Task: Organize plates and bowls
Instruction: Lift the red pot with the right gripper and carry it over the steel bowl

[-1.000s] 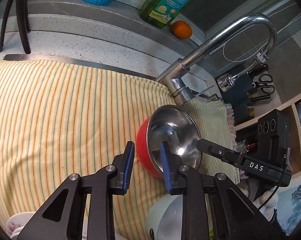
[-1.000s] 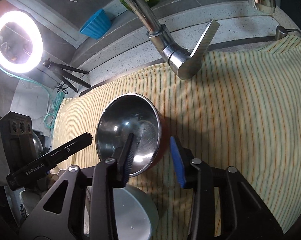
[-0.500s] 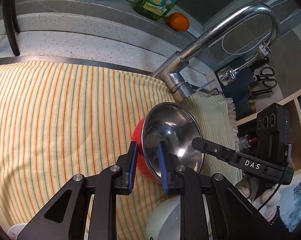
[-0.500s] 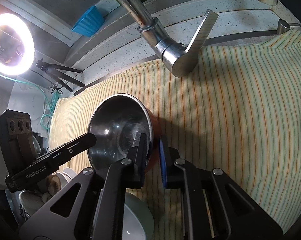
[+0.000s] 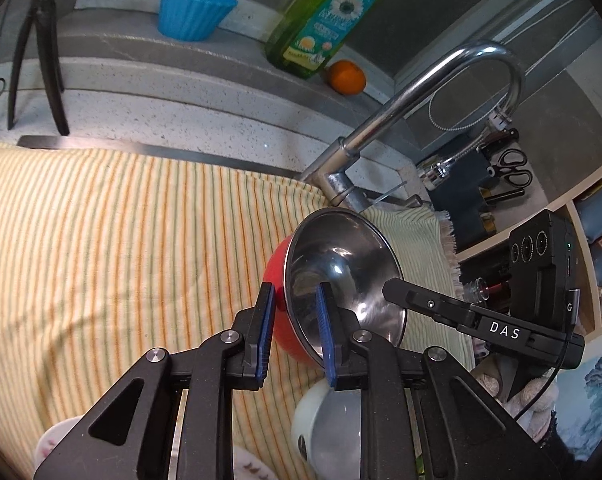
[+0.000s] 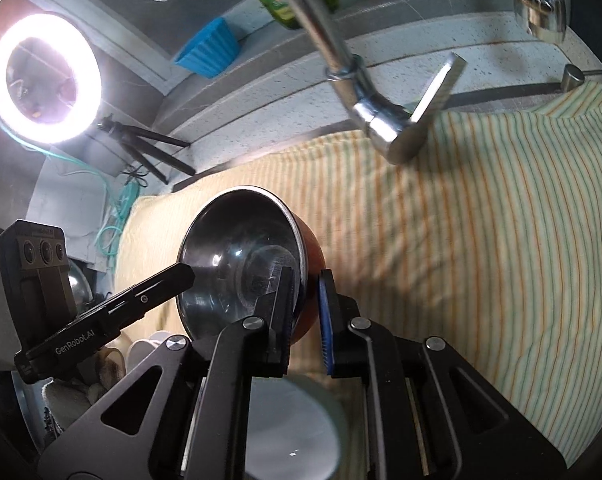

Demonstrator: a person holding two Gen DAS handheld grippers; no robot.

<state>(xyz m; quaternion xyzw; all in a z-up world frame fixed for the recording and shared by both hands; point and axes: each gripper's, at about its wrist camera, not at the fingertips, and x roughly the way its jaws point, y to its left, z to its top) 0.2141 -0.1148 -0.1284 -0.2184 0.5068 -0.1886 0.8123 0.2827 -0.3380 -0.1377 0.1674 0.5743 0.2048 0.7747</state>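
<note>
I take the round steel bowl with the red outer skin (image 5: 341,276) as my landmark; it is tilted and seems lifted off the yellow striped cloth (image 5: 121,240) that covers the tabletop, in front of the base of the chrome curved faucet (image 5: 421,92).

On the left side of this bowl, my left gripper (image 5: 293,328) has its jaws nearly closed over the rim, one blue pad on the red outside and one on the shiny inside. I judge it grips the wall, though a thin gap may remain.

On the right side of the bowl, my right gripper (image 6: 305,312) has its jaws pinched on the opposite rim in the same way, one pad inside and one outside.

The bowl should be light and stiff, not fragile, but the polished steel is slippery and the thin rim gives little area for the pads. I think the rim is the only good place to hold, and two opposite holds keep it from swinging. Below the bowl, near the cameras, a white ceramic bowl (image 6: 289,428) waits; this one would be heavier and can chip, so contact must be soft.

Compared with one second ago, both pairs of jaws were wide open around the rim and are now closed on it. The bowl then lay flatter on the cloth; now it is tipped and shifted.
</note>
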